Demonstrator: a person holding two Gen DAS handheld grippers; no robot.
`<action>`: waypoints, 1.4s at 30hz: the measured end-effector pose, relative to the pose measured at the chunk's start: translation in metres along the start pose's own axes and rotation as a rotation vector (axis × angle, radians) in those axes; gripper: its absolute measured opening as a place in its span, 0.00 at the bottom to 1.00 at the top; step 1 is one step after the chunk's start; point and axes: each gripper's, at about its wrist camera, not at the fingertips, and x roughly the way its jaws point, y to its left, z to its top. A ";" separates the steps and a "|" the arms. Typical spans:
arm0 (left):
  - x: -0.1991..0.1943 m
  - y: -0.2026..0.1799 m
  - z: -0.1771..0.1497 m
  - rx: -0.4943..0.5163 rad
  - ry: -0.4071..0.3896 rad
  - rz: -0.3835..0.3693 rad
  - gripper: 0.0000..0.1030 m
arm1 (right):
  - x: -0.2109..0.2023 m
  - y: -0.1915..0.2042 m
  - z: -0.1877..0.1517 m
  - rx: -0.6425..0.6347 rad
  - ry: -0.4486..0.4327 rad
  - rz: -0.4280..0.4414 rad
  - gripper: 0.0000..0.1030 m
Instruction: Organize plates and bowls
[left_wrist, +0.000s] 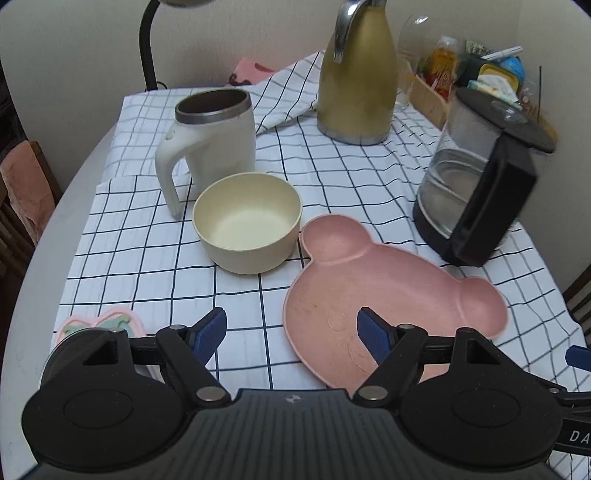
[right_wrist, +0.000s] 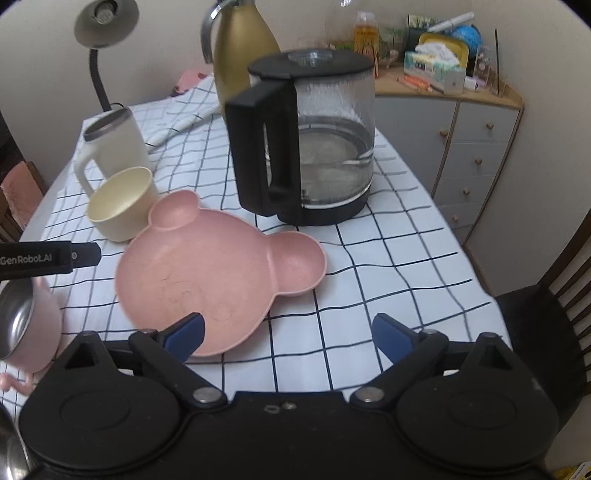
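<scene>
We are hovering over the checked white tablecloth (left_wrist: 147, 258), and everything is sitting in relation to the pink bear-shaped plastic plate (left_wrist: 388, 295). Our left gripper (left_wrist: 291, 334) is holding its blue-padded fingers (left_wrist: 212, 330) wide apart with nothing between them; the plate's near rim is lying under the right-hand finger, the other finger hanging over bare cloth beside it. Our right gripper (right_wrist: 288, 334) is also gaping and empty, its left finger (right_wrist: 186, 332) overlapping the plate's (right_wrist: 207, 273) near edge. The round cream bowl (left_wrist: 247, 221) is standing upright just beyond the plate's left ear, almost touching it. The glass kettle with a black handle (right_wrist: 306, 140) is standing behind the plate's right ear.
</scene>
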 end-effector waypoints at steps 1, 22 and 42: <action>0.007 0.000 0.002 0.000 0.006 0.001 0.75 | 0.006 -0.001 0.001 0.009 0.008 -0.002 0.93; 0.080 0.007 0.016 -0.068 0.111 0.000 0.45 | 0.072 -0.006 0.011 0.113 0.128 0.061 0.52; 0.055 0.001 0.002 -0.092 0.137 -0.036 0.12 | 0.056 -0.009 0.003 0.151 0.127 0.091 0.10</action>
